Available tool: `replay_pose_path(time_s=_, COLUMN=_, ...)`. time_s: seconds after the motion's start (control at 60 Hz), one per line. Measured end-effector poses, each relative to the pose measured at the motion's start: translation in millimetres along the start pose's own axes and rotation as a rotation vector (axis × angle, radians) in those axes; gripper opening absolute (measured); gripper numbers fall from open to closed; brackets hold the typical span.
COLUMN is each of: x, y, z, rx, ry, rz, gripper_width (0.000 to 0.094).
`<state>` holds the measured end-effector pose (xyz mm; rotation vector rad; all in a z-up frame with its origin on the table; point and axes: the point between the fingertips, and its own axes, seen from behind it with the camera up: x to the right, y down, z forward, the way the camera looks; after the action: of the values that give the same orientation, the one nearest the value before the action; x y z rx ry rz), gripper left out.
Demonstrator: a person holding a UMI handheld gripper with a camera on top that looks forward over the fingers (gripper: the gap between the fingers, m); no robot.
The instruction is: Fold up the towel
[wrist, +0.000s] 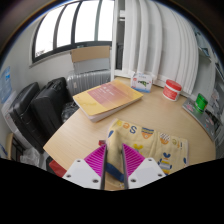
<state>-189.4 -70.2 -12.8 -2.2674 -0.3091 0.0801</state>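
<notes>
Gripper view puts us right over the two fingers at the bottom centre of the frame, and we see the gripper (117,168) with its magenta pads (95,163) drawn narrow around a raised fold of the towel (150,145). Both pads appear to press on that pinched ridge of cloth, which stands up between them. The rest of the towel, pale with small coloured prints, spreads out just ahead of the fingers and toward the lower right of the frame, lying on the round wooden table (95,125). Beyond the towel, near the centre of the frame, we see a stack of books or flat boxes (108,97) with a pink and yellow cover resting on the table. Farther back, toward the upper right, a small container (143,82) sits near the table's far edge, with a red cup (172,90) beside it to the right. At the left of the frame a black chair (40,108) stands next to the table, and a window (75,25) fills the upper left.
</notes>
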Motion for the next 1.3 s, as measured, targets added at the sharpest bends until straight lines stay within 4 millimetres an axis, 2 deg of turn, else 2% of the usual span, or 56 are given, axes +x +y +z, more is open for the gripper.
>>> replay_pose_path(time_s=0.033, x=10.9, y=-1.4, z=1.9, rx=0.007, ry=0.026, rz=-0.002, gripper_width=0.0057)
replay_pose_path(time_s=0.05, x=19.4, y=-1.9, z=1.7, rx=0.013, ry=0.056, rz=-0.002, gripper_width=0.0054)
replay_pose_path(time_s=0.183, x=14.1, y=1.3, z=-1.0, rx=0.035, ry=0.047, rz=0.008, gripper_width=0.0033)
replay_pose_path(time_s=0.25, x=15.2, y=-3.3, z=2.2, rx=0.011, ry=0.022, rz=0.022, gripper_width=0.0014)
replay_pose_path(time_s=0.283, x=14.7, y=-8.5, z=-2.8, rx=0.012, ry=0.002, rz=0.047, gripper_width=0.0014)
replay_pose_path(time_s=0.317, x=19.0, y=-22.1, z=-10.4, rx=0.041, ry=-0.005, rz=0.076, gripper_width=0.0013)
replay_pose_path(time_s=0.433, x=64.6, y=-66.9, z=-49.4, rx=0.142, ry=0.038, rz=0.195, gripper_width=0.0017)
replay_pose_path(time_s=0.483, x=90.3, y=-68.2, z=-62.8, rx=0.17, ry=0.082, rz=0.262, gripper_width=0.002)
replay_pose_path(time_s=0.517, x=110.9, y=-64.1, z=-68.7, rx=0.168, ry=0.112, rz=0.3, gripper_width=0.0022)
replay_pose_path(time_s=0.567, x=138.8, y=-45.8, z=-69.9, rx=0.152, ry=0.168, rz=0.342, gripper_width=0.0024)
replay_pose_path(time_s=0.617, x=163.8, y=-12.3, z=-63.9, rx=0.087, ry=0.22, rz=0.373, gripper_width=0.0024)
replay_pose_path(time_s=0.717, x=186.7, y=52.4, z=-48.7, rx=-0.044, ry=0.292, rz=0.459, gripper_width=0.0031)
replay_pose_path(time_s=0.75, x=190.9, y=44.1, z=-48.8, rx=0.008, ry=0.277, rz=0.474, gripper_width=0.0035)
replay_pose_path(time_s=0.85, x=192.6, y=52.0, z=-49.0, rx=-0.035, ry=0.273, rz=0.456, gripper_width=0.0039)
replay_pose_path(time_s=0.883, x=193.3, y=53.4, z=-51.8, rx=-0.061, ry=0.282, rz=0.463, gripper_width=0.0064)
replay_pose_path(time_s=0.917, x=192.1, y=52.5, z=-55.2, rx=-0.079, ry=0.28, rz=0.479, gripper_width=0.0141)
replay_pose_path(time_s=1.0, x=185.9, y=42.1, z=-75.7, rx=-0.081, ry=0.249, rz=0.538, gripper_width=0.0646)
replay_pose_path(time_s=1.017, x=185.5, y=39.4, z=-80.7, rx=-0.073, ry=0.243, rz=0.548, gripper_width=0.0726)
replay_pose_path(time_s=1.05, x=183.7, y=34.7, z=-92.1, rx=-0.058, ry=0.228, rz=0.565, gripper_width=0.083)
replay_pose_path(time_s=1.067, x=185.6, y=32.0, z=-100.4, rx=-0.066, ry=0.223, rz=0.574, gripper_width=0.0852)
replay_pose_path(time_s=1.117, x=183.8, y=32.7, z=-121.8, rx=-0.05, ry=0.228, rz=0.582, gripper_width=0.0833)
replay_pose_path(time_s=1.217, x=185.4, y=46.2, z=-169.2, rx=-0.064, ry=0.244, rz=0.601, gripper_width=0.083)
replay_pose_path(time_s=1.3, x=162.6, y=72.2, z=-202.9, rx=-0.12, ry=0.2, rz=0.699, gripper_width=0.0829)
